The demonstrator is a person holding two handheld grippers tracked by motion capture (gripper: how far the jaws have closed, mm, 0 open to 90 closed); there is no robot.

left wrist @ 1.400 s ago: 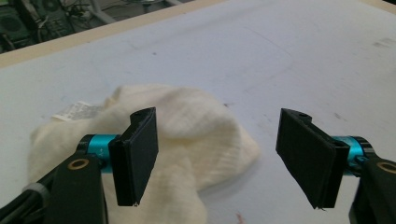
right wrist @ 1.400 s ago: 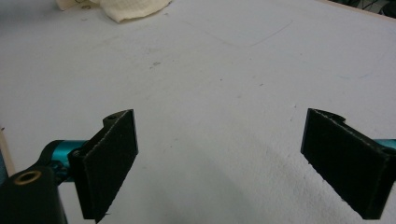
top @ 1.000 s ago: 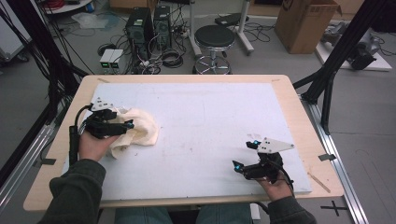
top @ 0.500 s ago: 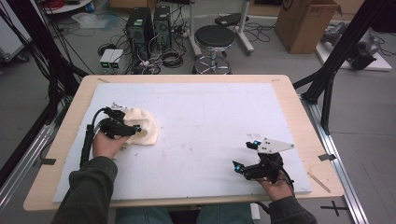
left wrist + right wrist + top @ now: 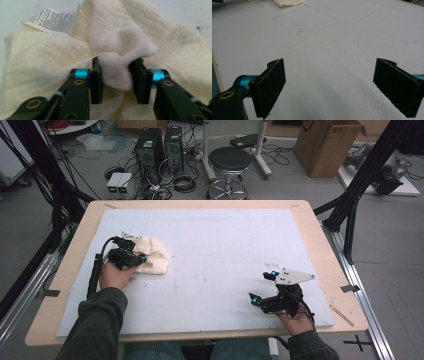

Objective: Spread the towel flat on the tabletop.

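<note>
A crumpled cream cloth (image 5: pixel 154 257) lies on the left part of the white mat (image 5: pixel 225 235). My left gripper (image 5: pixel 138 260) rests on the cloth's near-left side. In the left gripper view its jaws have just been closing, and the gripper (image 5: pixel 116 80) now pinches a raised fold of the cloth (image 5: pixel 120 37) between its pads. A white care label (image 5: pixel 51 20) sticks out at the cloth's far edge. My right gripper (image 5: pixel 261 286) sits low over the mat at the front right, open (image 5: pixel 332 85) with bare mat between its pads. The cloth (image 5: pixel 289 2) lies far off from it.
The mat covers a wooden table (image 5: pixel 200 204). Beyond the far edge stand a black stool (image 5: pixel 230 160), computer cases (image 5: pixel 160 145) with cables, and a cardboard box (image 5: pixel 325 145). Black frame posts (image 5: pixel 360 180) rise at the right and left sides.
My left gripper came down onto the cloth, shifting slightly right, and its jaws closed on a fold. The right gripper stayed where it was.
</note>
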